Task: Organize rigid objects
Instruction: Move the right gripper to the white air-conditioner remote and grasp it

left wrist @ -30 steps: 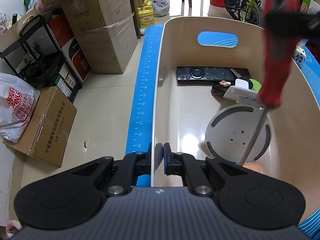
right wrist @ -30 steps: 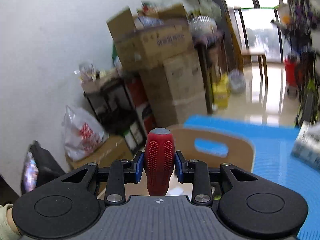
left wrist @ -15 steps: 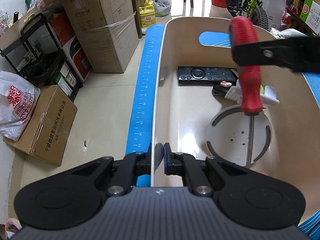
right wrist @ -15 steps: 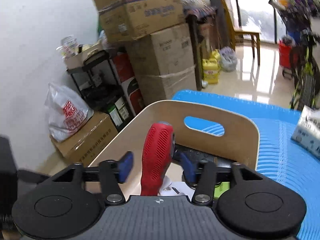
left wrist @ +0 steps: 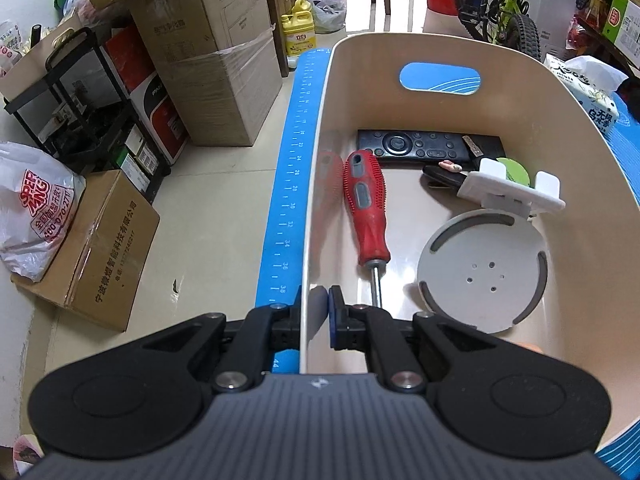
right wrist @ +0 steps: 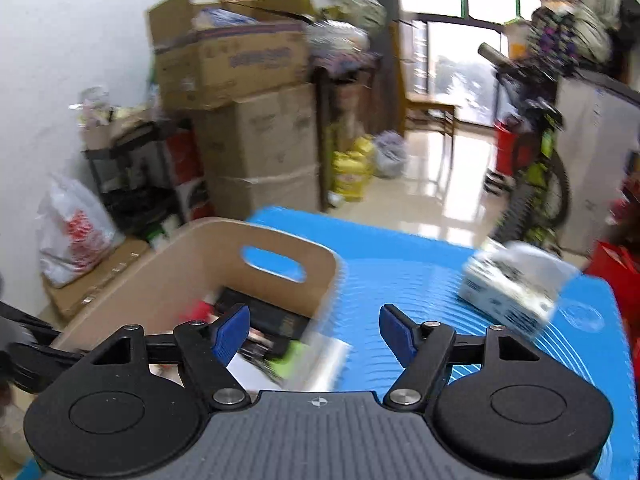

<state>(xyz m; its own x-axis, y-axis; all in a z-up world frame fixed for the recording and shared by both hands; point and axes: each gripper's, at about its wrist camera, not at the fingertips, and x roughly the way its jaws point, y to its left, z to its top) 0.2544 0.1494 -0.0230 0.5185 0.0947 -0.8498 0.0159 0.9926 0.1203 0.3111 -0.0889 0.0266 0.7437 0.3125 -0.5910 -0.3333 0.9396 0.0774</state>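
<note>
A beige wooden bin [left wrist: 452,46] with a handle slot stands on the blue mat [left wrist: 292,184]. My left gripper [left wrist: 314,310] is shut on the bin's near-left wall. Inside lie a red-handled screwdriver [left wrist: 366,208], a black remote [left wrist: 424,146], a round grey disc [left wrist: 482,272] and a white bracket [left wrist: 512,192]. In the blurred right wrist view my right gripper [right wrist: 314,330] is open and empty, above the bin's right edge [right wrist: 280,240] and the mat [right wrist: 420,280].
A tissue pack [right wrist: 516,288] lies on the mat to the right of the bin; it also shows in the left wrist view [left wrist: 588,88]. Cardboard boxes [left wrist: 216,72], a black rack [left wrist: 80,120] and a white bag [left wrist: 32,208] stand on the floor to the left. A bicycle [left wrist: 504,12] is behind.
My right gripper opened and let go of the red screwdriver, which now lies in the bin. The right gripper has drawn back to the right. The left gripper has kept its hold.
</note>
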